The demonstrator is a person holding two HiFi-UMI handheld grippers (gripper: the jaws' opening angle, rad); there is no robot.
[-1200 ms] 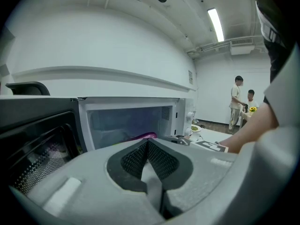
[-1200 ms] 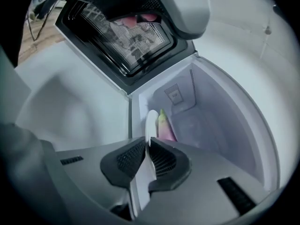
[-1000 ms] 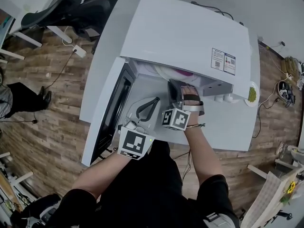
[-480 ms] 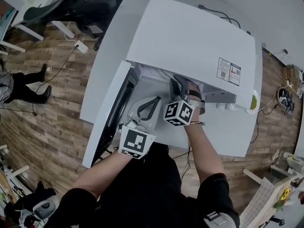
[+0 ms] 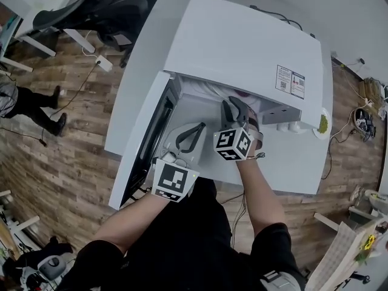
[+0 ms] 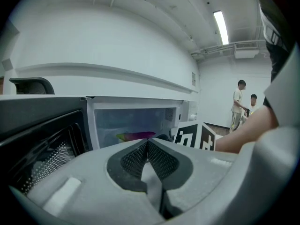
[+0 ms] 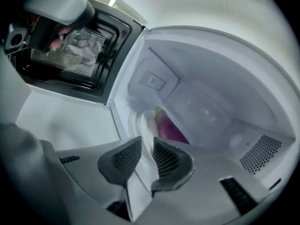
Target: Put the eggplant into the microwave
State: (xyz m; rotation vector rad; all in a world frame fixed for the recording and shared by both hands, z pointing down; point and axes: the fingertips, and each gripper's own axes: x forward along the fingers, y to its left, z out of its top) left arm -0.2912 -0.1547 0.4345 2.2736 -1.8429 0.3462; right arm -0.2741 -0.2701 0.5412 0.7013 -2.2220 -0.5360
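Observation:
The white microwave (image 5: 242,41) stands on the table with its door (image 5: 145,138) swung open to the left. A purple eggplant (image 7: 172,129) with a green stem lies on the white turntable inside; only a sliver of the eggplant (image 5: 241,93) shows in the head view, and the eggplant (image 6: 136,136) shows faintly in the left gripper view. My right gripper (image 7: 146,145) sits at the oven mouth just in front of it; its jaws have just been opening and nothing is between them. The left gripper (image 6: 147,142) hovers shut and empty before the open door.
A small plate with something green (image 5: 320,123) and white cups (image 5: 285,126) sit at the table's right end beside the oven. An office chair (image 5: 91,11) stands behind the table. Two people (image 6: 243,104) stand far off in the room.
The right gripper has rolled at the oven mouth and its jaws have parted, leaving the eggplant on the turntable. The left gripper has stayed where it was.

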